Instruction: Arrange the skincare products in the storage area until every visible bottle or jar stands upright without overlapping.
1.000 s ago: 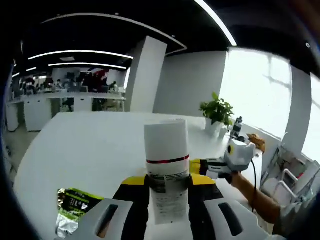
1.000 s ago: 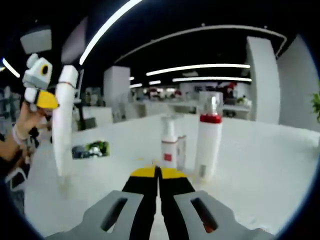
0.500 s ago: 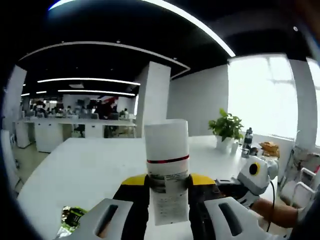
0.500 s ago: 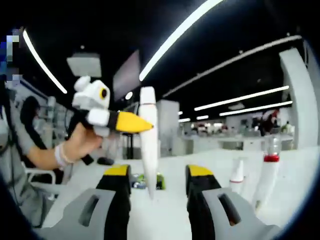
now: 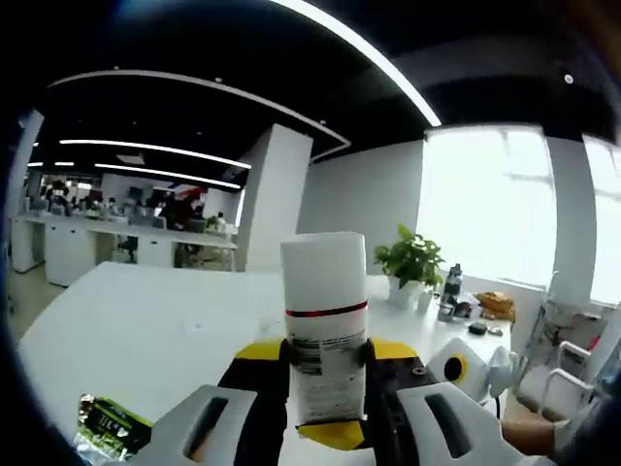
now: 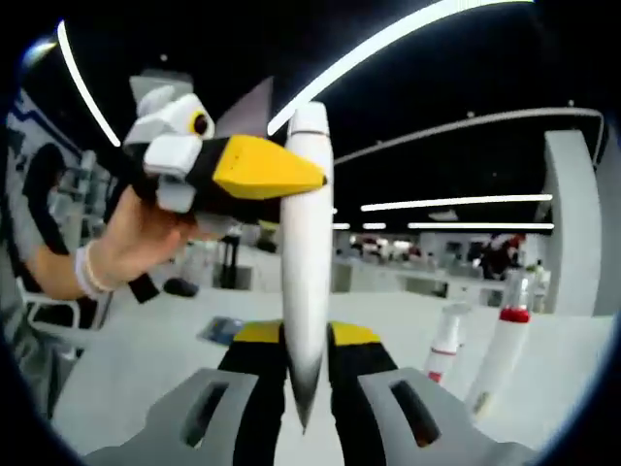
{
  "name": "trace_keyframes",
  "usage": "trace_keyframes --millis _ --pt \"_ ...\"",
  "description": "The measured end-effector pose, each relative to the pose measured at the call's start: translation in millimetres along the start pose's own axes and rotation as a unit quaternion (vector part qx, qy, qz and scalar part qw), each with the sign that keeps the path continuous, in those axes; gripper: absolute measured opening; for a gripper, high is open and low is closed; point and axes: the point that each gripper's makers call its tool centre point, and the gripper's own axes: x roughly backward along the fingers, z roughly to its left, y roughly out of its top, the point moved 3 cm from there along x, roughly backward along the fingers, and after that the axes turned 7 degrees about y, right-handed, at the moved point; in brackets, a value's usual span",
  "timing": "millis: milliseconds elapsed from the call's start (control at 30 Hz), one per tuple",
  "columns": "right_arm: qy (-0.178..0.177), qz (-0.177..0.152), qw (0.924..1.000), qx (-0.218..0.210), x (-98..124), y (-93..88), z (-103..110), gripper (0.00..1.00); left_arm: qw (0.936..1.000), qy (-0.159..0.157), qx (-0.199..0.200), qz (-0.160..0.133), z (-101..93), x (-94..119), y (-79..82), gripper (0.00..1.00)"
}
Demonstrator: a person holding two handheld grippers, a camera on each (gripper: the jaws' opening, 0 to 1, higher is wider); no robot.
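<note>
Closing on the white tube (image 6: 307,262) — jaws spread half a second ago — the right gripper (image 6: 307,342) joins the left gripper (image 6: 281,173) (both pinching it), suggesting a handover.

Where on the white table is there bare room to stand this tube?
Bare table spreads between the green packet and the potted plant. It is crowded beside the two red-banded bottles, and clutter sits near the plant.
</note>
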Motion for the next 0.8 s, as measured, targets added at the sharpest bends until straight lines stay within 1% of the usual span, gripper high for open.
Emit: trace_keyframes --millis 67,133,167,200,233,267,300,333,367,400,433,467,500,533,567,600,633,667,700,733,767,800 --pt "0.002 0.002 1.0000 0.005 -2 -0.3 2 0.12 1.0000 -0.002 -0.005 -0.001 1.1 -1 0.0 0.30" --pt "-0.012 0.014 0.9998 -0.008 0 -0.4 -3 0.10 0.9999 -0.014 -0.004 -0.002 0.7 -2 -1.2 0.31" --pt "-0.021 0.024 0.9995 0.000 1 -1.2 -5 0.10 0.9998 -0.018 0.004 0.002 2.4 -3 -0.4 0.31" --pt "-0.046 0.045 0.9977 0.019 4 -1.8 -12 0.09 0.9997 -0.022 0.008 0.002 3.6 -3 -0.8 0.32" --pt "-0.064 0.058 0.9957 0.033 7 -2.0 -16 0.09 0.9997 -0.023 0.007 0.001 4.6 -4 -1.1 0.32" --pt "-0.080 0.075 0.9926 0.051 9 -3.1 -18 0.08 0.9986 -0.032 -0.034 -0.025 8.9 -6 2.9 0.33" --pt "-0.091 0.086 0.9904 0.059 10 -4.7 -21 0.08 0.9898 -0.034 -0.118 -0.072 14.6 -8 9.0 0.37" --pt "-0.103 0.087 0.9888 0.064 11 -5.8 -23 0.08 0.9801 -0.025 -0.169 -0.101 18.6 -6 12.5 0.40" --pt "-0.113 0.087 0.9872 0.072 13 -5.4 -26 0.08 0.9689 0.002 -0.210 -0.130 23.9 -1 14.0 0.46" --pt "-0.131 0.085 0.9841 0.084 15 -3.3 -30 0.08 0.9745 0.030 -0.194 -0.109 30.3 2 5.9 0.54" --pt "-0.150 0.077 0.9805 0.100 18 1.0 -35 0.08 0.9769 0.048 -0.188 -0.089 37.6 6 -1.4 0.57" --pt "-0.160 0.072 0.9784 0.108 21 4.3 -37 0.08 0.9773 0.058 -0.184 -0.088 43.8 7 -3.2 0.61" --pt "-0.171 0.069 0.9762 0.114 24 7.2 -39 0.08 0.9792 0.067 -0.170 -0.087 51.0 8 -4.2 0.65" --pt "-0.180 0.066 0.9746 0.116 26 9.8 -42 0.08 0.9846 0.086 -0.127 -0.083 64.2 11 -6.9 0.70" --pt "-0.187 0.062 0.9734 0.118 30 12.3 -44 0.08 0.9882 0.097 -0.090 -0.077 76.4 14 -8.8 0.75" --pt "-0.195 0.060 0.9713 0.122 33 14.9 -47 0.08 0.9892 0.100 -0.076 -0.075 80.0 16 -9.4 0.78" --pt "-0.197 0.057 0.9711 0.121 34 15.9 -48 0.08 0.9919 0.107 -0.029 -0.062 92.4 21 -12.4 0.78" --pt "-0.199 0.054 0.9714 0.118 36 17.2 -50 0.08 0.9926 0.105 0.019 -0.059 98.1 25 -13.8 0.78" --pt "-0.200 0.052 0.9715 0.116 36 17.6 -51 0.08 0.9865 0.101 0.109 -0.068 106.4 33 -11.8 0.79" --pt "-0.202 0.051 0.9715 0.114 36 18.0 -51 0.08 0.9792 0.093 0.159 -0.086 112.6 37 -7.3 0.80" --pt "-0.203 0.050 0.9714 0.113 36 17.9 -52 0.08 0.9659 0.089 0.209 -0.124 124.0 44 2.2 0.81" --pt "-0.201 0.050 0.9720 0.111 36 17.8 -51 0.08 0.9587 0.097 0.221 -0.151 133.9 50 8.1 0.81"
